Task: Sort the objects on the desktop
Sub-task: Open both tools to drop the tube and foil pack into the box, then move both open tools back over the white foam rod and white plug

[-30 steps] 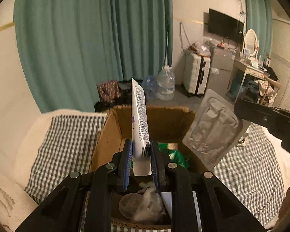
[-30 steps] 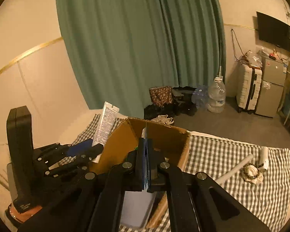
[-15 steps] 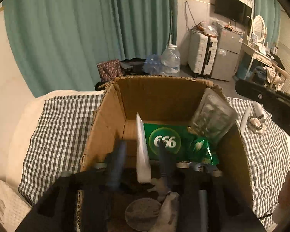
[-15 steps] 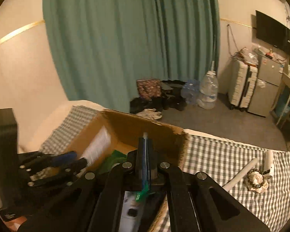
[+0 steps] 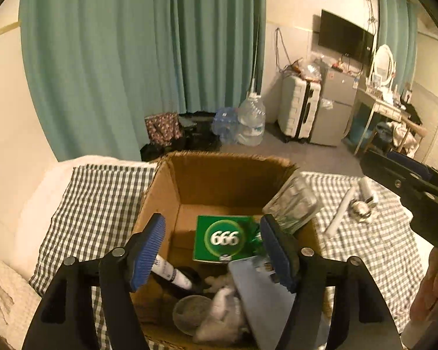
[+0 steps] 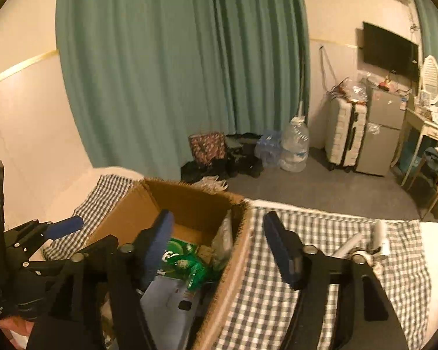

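Observation:
An open cardboard box (image 5: 160, 186) stands on a checked cloth. My left gripper (image 5: 211, 250) is open and empty above it. Inside lie a white tube (image 5: 172, 274), a green "666" packet (image 5: 224, 237), a silver foil pouch (image 5: 292, 207) leaning on the right wall, a grey-blue flat pack (image 5: 262, 294) and a round lid (image 5: 189, 310). My right gripper (image 6: 219, 246) is open and empty over the box's right wall (image 6: 233, 262). The pouch (image 6: 223, 242) and the green packet (image 6: 184, 258) show in the right wrist view too.
A white rolled tube (image 5: 340, 214), a small white bottle (image 5: 368, 189) and a round trinket (image 5: 360, 211) lie on the checked cloth (image 6: 335, 233) right of the box. The bed edge drops to the floor behind. Curtains, water jugs and a suitcase stand beyond.
My left gripper opened and the white tube dropped into the box. My right gripper opened and the silver pouch fell against the box's right wall.

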`<state>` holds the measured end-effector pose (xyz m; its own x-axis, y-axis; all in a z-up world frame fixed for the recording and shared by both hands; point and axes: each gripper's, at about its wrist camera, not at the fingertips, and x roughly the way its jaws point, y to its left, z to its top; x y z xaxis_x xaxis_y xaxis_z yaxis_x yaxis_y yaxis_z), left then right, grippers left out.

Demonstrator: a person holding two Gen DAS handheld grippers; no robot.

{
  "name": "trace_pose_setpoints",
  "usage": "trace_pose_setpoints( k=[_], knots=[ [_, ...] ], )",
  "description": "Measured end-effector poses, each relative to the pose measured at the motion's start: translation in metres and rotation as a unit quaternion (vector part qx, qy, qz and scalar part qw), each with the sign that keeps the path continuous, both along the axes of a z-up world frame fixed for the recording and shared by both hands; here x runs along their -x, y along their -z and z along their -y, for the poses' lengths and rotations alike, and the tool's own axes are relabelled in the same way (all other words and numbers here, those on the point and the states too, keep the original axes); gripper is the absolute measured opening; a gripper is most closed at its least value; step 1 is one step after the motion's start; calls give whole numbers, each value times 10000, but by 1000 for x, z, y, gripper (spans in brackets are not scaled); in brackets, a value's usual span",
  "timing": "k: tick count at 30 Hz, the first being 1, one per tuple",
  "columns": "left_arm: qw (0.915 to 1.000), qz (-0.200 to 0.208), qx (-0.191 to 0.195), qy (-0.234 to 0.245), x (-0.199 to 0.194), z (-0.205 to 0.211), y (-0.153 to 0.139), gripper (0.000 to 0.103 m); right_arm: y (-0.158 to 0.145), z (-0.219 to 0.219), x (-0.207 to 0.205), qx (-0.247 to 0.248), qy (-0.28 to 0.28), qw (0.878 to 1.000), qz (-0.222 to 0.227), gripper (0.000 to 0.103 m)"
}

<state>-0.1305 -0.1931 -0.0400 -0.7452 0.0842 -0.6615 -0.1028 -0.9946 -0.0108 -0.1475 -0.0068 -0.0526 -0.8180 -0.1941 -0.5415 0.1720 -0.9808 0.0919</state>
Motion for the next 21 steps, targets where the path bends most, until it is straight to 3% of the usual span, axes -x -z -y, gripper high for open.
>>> trace_pose_setpoints(
  k=[6,12,17,21],
  knots=[
    [9992,-347,-179,113,-25,-17,-36,87,-35,-36,-36,150,298,9992,-215,80],
    [9960,-833,-122,295,-56,-52,-73,103,-48,-69,-68,180,411,9987,-259,90],
    [9922,-1208,-15,308,-76,-80,-96,103,-71,-96,-96,143,415,9976,-527,103],
    [9881,-1496,-70,351,-90,-102,-110,103,-89,-120,-111,78,674,9951,-718,103]
  ],
)
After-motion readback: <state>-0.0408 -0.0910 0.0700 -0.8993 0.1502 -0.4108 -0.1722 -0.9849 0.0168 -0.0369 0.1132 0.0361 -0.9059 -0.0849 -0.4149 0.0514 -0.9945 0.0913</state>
